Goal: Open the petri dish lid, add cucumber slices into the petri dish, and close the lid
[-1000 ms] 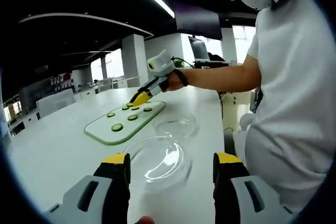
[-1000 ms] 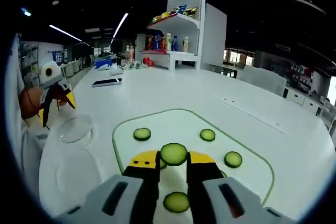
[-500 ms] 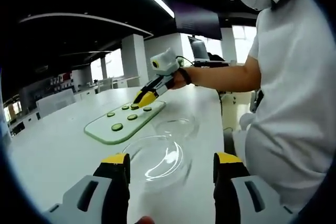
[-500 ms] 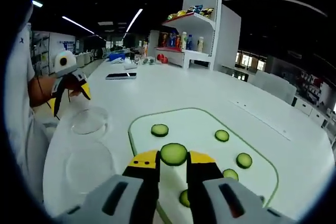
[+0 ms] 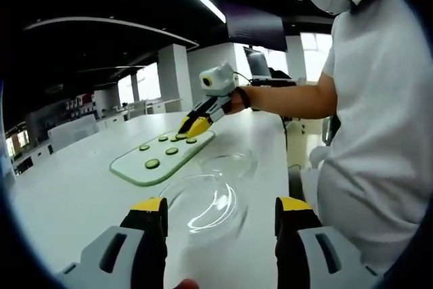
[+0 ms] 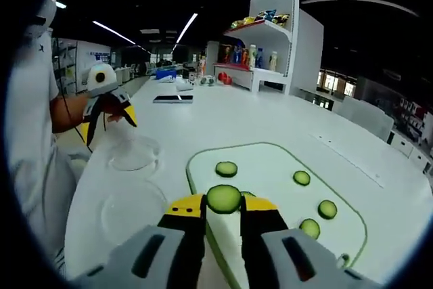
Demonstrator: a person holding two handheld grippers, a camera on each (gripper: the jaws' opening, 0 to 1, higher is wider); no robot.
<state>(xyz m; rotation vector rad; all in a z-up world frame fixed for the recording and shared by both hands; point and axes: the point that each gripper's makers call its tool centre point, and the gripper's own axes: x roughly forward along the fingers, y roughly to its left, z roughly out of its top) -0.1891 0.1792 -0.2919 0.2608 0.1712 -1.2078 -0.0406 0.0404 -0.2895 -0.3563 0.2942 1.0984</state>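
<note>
My right gripper (image 6: 224,209) is shut on a green cucumber slice (image 6: 224,198), held up over the near edge of the white, green-rimmed cutting board (image 6: 270,184). Several more slices (image 6: 226,168) lie on that board (image 5: 128,164). In the left gripper view the right gripper (image 5: 190,127) hovers above the board's far end. Two clear glass petri dish pieces lie on the white table: one (image 5: 203,204) just ahead of my open left gripper (image 5: 216,209), the other (image 5: 229,164) a little beyond. The right gripper view shows the left gripper (image 6: 107,123) above the farther glass piece (image 6: 134,156), with the nearer one (image 6: 132,209) beside the board.
A person in a white shirt (image 5: 379,133) stands at the table's edge, on the right of the left gripper view. A white shelf (image 6: 260,38) with bottles and packets stands at the far end. A dark flat device (image 6: 172,99) lies on the table beyond the dishes.
My right gripper has risen off the board with the slice and swung towards the glass dishes. The left gripper and both dishes have stayed put.
</note>
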